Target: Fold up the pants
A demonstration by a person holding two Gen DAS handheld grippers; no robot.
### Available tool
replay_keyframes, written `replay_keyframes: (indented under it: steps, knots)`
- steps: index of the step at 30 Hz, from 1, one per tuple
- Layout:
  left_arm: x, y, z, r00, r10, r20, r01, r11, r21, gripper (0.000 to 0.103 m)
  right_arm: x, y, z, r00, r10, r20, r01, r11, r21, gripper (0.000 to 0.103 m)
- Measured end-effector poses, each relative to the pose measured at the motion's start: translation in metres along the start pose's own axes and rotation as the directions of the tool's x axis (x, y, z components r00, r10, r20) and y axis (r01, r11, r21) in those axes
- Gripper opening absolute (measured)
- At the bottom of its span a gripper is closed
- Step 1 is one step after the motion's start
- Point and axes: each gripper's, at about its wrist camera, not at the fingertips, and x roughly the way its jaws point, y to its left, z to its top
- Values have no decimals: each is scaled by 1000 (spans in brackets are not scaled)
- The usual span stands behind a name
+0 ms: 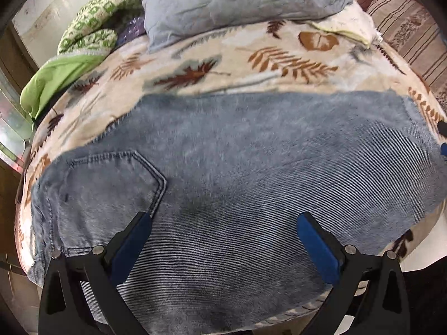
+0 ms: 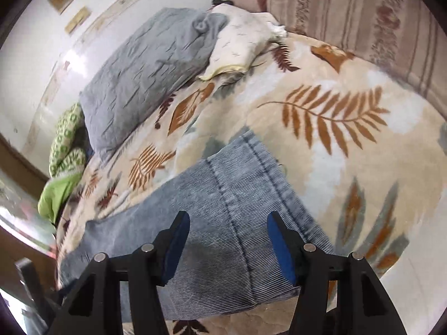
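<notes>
Both tongs (image 1: 225, 220) (image 2: 228, 222) open, jeans (image 1: 223, 167) flat on leaf-print blanket (image 1: 195, 55), grey pillow (image 1: 223, 0), white wall (image 2: 28, 55)

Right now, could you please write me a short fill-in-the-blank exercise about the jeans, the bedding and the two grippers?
1. The jeans lie spread on a blanket printed with ____.
2. Both the left gripper and the right gripper have jaws that stand ____, holding nothing.
3. The pillow beyond the jeans is ____ in colour.
4. The gripper pads are ____ in colour.

Missing words: leaves; open; grey; blue
</notes>
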Motion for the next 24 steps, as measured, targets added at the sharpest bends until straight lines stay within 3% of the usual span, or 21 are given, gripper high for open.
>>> replay_keyframes:
  steps: [6,16,24]
  knots:
    - [8,-4,-3,1000,-6,3,6,999,34,103,13,21,20,999,-23,24,24,997,-74,61]
    - [10,-1,-4,1000,-29,-9,30,998,59,103,81,44,35,982,-148,-118,126,976,-176,62]
    - [8,-9,0,1000,21,-14,-19,995,94,103,89,45,50,985,-130,-112,106,975,-195,67]
